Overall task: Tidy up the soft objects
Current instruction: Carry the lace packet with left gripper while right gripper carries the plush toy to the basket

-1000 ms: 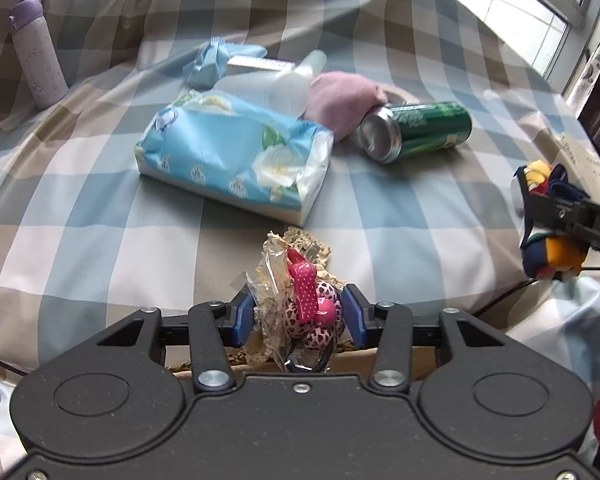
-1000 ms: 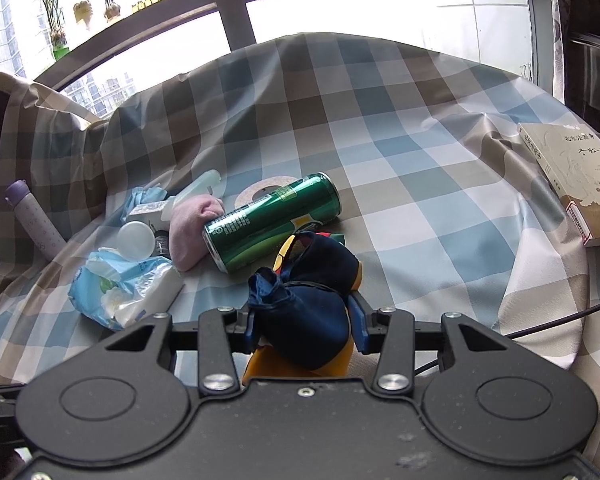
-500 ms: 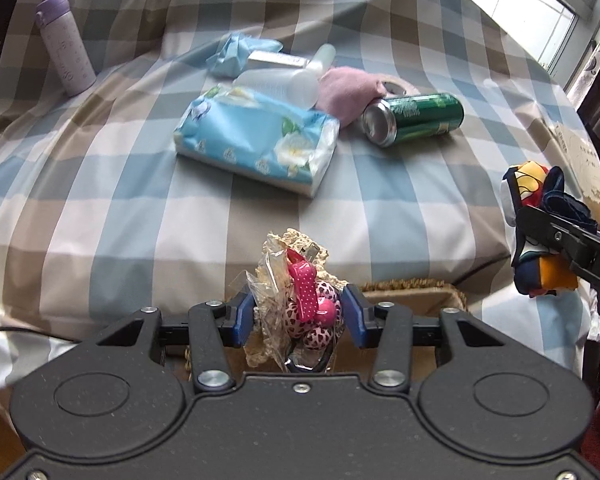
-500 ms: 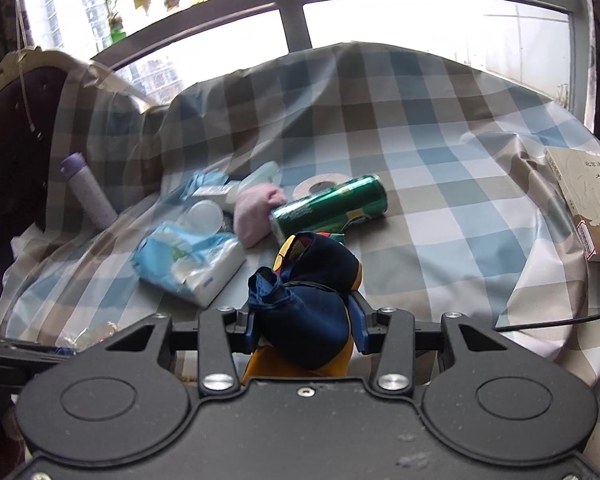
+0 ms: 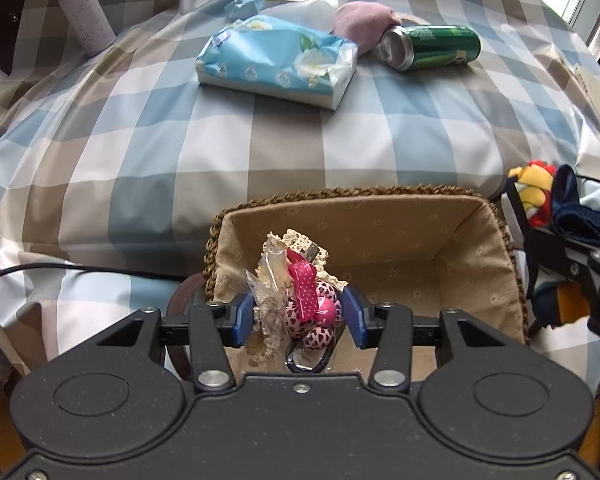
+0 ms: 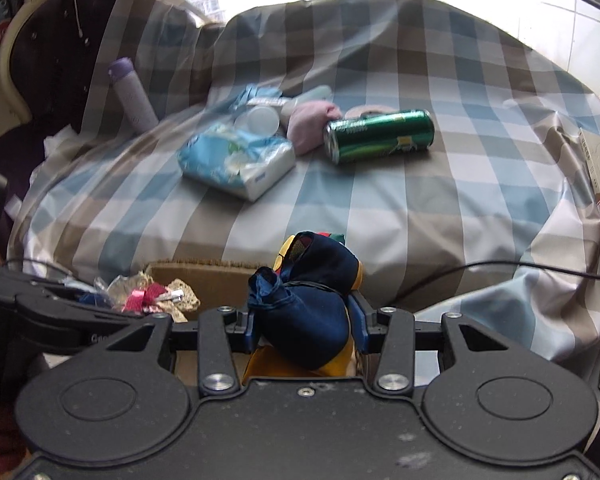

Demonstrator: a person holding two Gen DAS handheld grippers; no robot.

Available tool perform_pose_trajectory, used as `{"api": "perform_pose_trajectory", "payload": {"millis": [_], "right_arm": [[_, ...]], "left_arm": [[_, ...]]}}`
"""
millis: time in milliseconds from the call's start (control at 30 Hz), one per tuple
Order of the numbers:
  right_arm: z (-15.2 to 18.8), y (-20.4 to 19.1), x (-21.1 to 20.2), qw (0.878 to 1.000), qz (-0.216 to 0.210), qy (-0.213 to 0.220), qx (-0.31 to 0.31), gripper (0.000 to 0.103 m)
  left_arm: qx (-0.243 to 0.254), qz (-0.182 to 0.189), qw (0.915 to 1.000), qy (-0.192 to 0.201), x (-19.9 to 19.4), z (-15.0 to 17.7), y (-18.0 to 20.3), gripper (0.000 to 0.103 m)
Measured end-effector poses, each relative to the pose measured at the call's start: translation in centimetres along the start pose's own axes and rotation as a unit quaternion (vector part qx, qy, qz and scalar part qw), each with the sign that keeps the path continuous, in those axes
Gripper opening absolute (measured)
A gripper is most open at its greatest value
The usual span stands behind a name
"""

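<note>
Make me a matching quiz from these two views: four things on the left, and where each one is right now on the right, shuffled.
Things:
1. green can
2. pink bow bundle
3. navy and yellow plush toy
4. purple bottle

Places:
A. clamped in the right tool
B. standing upright at the far left of the checked cloth
C. lying on its side beside the pink cloth
D. clamped in the left tool, above the lined basket

Pairs: 1-C, 2-D, 3-A, 4-B

A green can (image 5: 432, 47) lies on its side (open end leftward) near a purple flask (image 5: 85, 15).
</note>
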State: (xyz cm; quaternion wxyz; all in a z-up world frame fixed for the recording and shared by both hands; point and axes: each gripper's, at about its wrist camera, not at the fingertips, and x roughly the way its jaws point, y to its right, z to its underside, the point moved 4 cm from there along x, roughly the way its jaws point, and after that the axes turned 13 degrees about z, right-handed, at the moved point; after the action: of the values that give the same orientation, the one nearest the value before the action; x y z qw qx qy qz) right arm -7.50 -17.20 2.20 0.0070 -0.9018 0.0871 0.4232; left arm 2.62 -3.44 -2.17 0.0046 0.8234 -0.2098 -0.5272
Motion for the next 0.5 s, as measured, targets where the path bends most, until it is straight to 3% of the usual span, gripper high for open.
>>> {"api": "perform_pose_trajectory", "payload": {"millis": [500], "right_arm": [[3.2,-1.3,0.5,0.997,-0.005,-0.076,-0.031,0.042]], "left_arm": [[0.002,-0.025,0.9991,-0.033,0.8,3.2,-0.1,0.046]]}}
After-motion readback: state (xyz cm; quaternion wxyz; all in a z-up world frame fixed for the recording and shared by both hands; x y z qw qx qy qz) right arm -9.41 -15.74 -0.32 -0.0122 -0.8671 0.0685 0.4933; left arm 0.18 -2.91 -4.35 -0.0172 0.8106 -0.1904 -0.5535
